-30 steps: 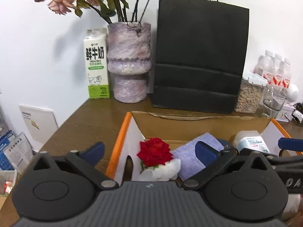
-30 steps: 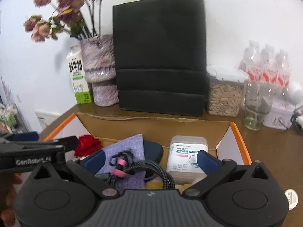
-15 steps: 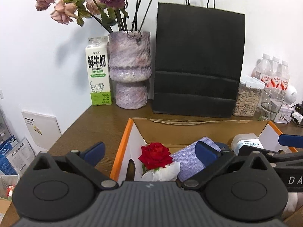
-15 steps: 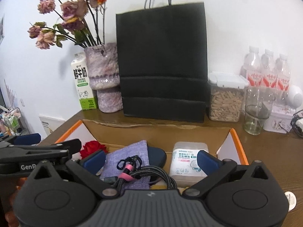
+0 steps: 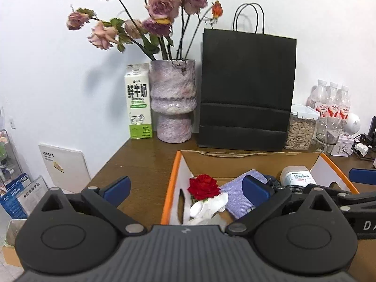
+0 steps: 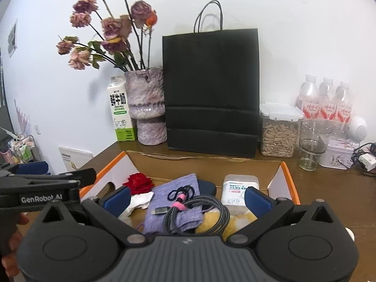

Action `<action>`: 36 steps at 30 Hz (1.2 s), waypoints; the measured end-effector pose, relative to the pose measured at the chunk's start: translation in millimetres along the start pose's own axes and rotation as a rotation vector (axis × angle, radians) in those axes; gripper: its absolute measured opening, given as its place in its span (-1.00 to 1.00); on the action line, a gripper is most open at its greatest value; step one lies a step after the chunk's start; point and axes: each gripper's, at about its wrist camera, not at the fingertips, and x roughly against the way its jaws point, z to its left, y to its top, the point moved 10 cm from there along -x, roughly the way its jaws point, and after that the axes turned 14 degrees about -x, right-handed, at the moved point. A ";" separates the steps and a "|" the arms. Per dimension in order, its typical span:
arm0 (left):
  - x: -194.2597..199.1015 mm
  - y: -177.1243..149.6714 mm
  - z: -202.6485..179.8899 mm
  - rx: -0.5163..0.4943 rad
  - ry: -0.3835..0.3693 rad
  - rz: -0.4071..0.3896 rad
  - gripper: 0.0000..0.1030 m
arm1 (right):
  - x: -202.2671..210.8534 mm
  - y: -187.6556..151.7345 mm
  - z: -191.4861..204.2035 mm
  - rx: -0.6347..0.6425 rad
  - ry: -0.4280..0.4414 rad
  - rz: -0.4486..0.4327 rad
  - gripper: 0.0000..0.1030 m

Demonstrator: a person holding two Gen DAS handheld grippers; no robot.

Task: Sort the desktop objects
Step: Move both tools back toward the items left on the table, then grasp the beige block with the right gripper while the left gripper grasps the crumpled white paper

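An orange-edged cardboard box [image 6: 289, 181] [image 5: 169, 188] sits on the brown desk. It holds a red rose [image 6: 139, 183] [image 5: 204, 186], a purple cloth [image 6: 174, 202] [image 5: 239, 192], a coiled grey cable with a pink tie [image 6: 199, 211], a white cotton-swab tub [image 6: 238, 190] [image 5: 296, 176], white tissue [image 5: 209, 208] and something yellow [image 6: 237, 222]. My right gripper [image 6: 186, 196] is open and empty above the box's near side. My left gripper [image 5: 185, 186] is open and empty over the box's left wall.
Behind the box stand a black paper bag [image 6: 211, 89], a purple vase of dried roses [image 6: 146, 105], a milk carton [image 6: 119, 115], a seed jar [image 6: 278, 131], a glass [image 6: 311, 145], water bottles [image 6: 326, 103] and a tin [image 6: 339, 152]. The desk's left edge [image 5: 105, 164] drops off.
Both grippers have risen and drawn back from the box, so more of the bag and flowers shows. Both stay open. The box contents have not moved.
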 end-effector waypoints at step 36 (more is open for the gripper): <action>101.8 -149.8 5.7 -0.018 -0.077 0.106 1.00 | 92.4 -183.4 7.7 0.109 0.019 0.239 -0.22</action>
